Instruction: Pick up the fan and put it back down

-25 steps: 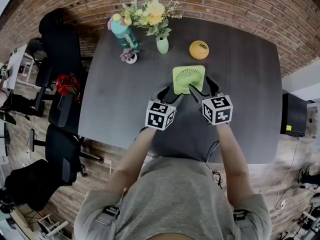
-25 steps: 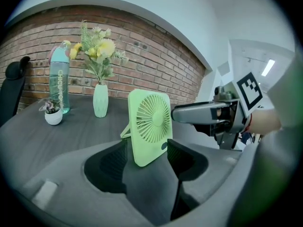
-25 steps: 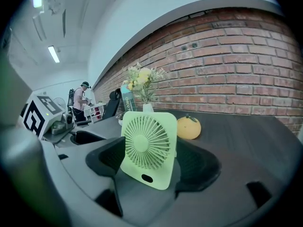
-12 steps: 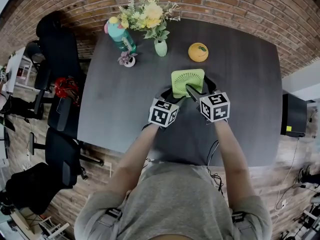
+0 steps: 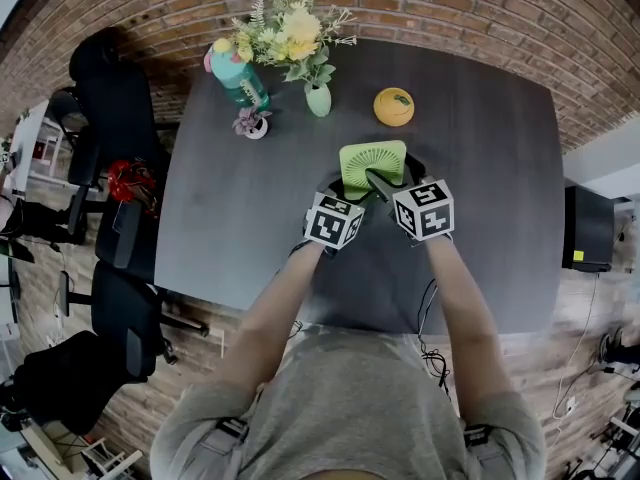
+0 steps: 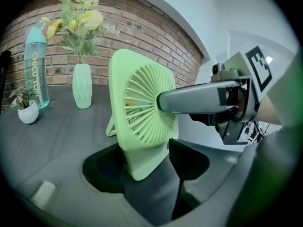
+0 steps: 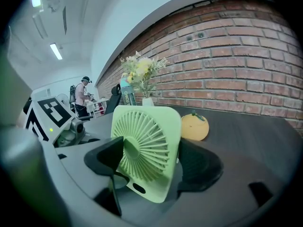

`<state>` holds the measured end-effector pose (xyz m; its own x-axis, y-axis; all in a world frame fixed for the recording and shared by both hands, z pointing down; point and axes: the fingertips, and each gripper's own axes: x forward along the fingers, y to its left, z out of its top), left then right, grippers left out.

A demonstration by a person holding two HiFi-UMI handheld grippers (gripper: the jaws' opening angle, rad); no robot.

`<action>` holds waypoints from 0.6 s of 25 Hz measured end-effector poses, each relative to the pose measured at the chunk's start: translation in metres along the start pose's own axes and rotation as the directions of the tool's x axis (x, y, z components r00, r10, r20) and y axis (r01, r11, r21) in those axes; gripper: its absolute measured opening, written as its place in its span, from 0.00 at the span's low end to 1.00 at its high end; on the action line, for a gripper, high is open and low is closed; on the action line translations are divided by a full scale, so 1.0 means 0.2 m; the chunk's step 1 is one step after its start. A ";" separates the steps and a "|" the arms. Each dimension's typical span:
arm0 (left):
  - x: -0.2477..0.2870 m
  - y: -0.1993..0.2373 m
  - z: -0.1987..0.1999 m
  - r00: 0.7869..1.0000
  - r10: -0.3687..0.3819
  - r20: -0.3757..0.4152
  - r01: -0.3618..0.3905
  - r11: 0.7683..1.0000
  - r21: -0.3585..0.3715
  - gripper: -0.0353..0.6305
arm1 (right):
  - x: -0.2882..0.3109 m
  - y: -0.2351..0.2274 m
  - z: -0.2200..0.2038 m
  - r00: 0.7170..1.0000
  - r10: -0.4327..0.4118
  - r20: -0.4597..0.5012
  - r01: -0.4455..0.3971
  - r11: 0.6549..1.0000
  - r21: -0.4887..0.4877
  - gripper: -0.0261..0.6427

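Observation:
A light green square fan (image 5: 372, 163) stands upright on the dark table (image 5: 240, 218), just ahead of both grippers. My left gripper (image 5: 338, 186) is open at the fan's near left; in the left gripper view the fan's lower corner (image 6: 142, 122) sits between its dark jaws (image 6: 144, 167) without being pinched. My right gripper (image 5: 395, 173) is open too, straddling the fan (image 7: 147, 145): one finger (image 7: 106, 157) lies across the grille, the other (image 7: 201, 167) beside the right edge. That long grey finger (image 6: 199, 98) crosses the fan's face in the left gripper view.
An orange ball-shaped thing (image 5: 394, 106) lies behind the fan. A pale green vase with flowers (image 5: 318, 98), a teal bottle (image 5: 238, 73) and a small potted plant (image 5: 255, 125) stand at the far left. Black chairs (image 5: 110, 168) line the table's left side.
Both grippers have closed in on the fan, the left one more, so its jaws now reach the fan's corner. The fan has stayed in place on the table.

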<state>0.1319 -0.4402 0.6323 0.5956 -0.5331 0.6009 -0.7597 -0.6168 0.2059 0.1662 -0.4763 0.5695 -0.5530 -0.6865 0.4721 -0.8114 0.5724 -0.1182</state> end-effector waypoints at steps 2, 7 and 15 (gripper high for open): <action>0.01 0.01 0.01 1.000 0.012 0.000 -0.012 1.000 0.001 0.47 | 0.00 0.00 0.00 1.000 0.000 -0.001 0.000 1.000 0.003 0.56; 0.01 0.02 0.01 1.000 0.031 -0.001 -0.031 1.000 -0.003 0.44 | 0.00 0.00 -0.01 1.000 -0.004 -0.006 0.004 1.000 0.007 0.56; -0.02 0.02 0.00 0.999 0.042 -0.014 -0.042 0.999 0.005 0.44 | -0.01 0.03 -0.01 1.000 -0.005 -0.013 0.005 1.000 0.015 0.56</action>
<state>0.1261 -0.4410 0.6306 0.5592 -0.5506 0.6198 -0.7830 -0.5965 0.1765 0.1627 -0.4716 0.5694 -0.5463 -0.6837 0.4838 -0.8173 0.5616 -0.1290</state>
